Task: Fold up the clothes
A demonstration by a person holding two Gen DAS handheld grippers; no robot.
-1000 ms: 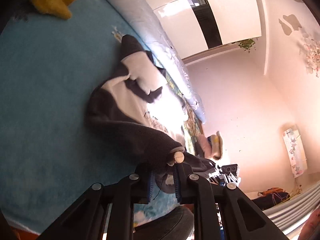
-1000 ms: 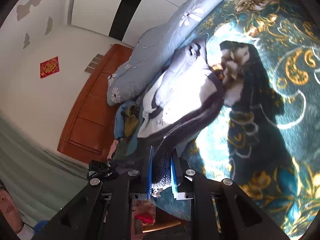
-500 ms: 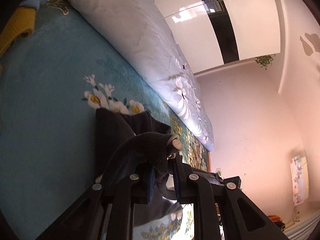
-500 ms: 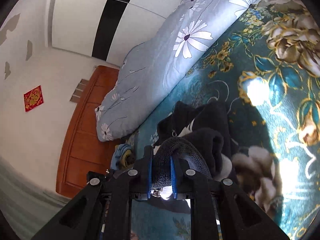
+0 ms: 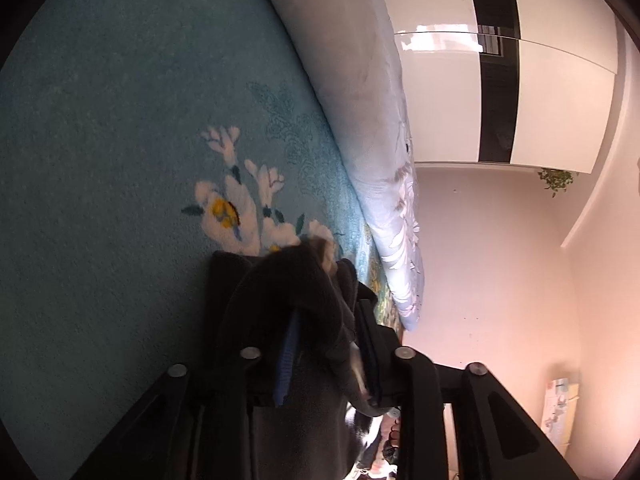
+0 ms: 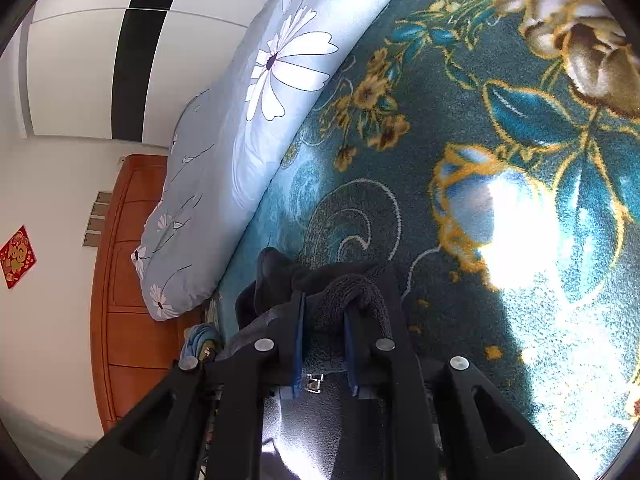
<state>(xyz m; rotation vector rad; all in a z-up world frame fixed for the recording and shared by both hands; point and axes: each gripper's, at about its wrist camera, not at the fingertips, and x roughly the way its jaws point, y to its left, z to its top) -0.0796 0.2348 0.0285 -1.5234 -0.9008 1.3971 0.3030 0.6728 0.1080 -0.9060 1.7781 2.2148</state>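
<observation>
Near the bed's far edge, by the floral quilt (image 6: 240, 128), your left gripper (image 5: 328, 344) is opening around the dark garment (image 5: 288, 292), carried here from mid-bed; your right gripper (image 6: 322, 336) loosens, cuff between its pads

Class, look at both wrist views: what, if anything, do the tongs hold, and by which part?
Both tongs have a folded edge of the dark garment between their opening jaws; the right still pinches it, the left is letting go.
</observation>
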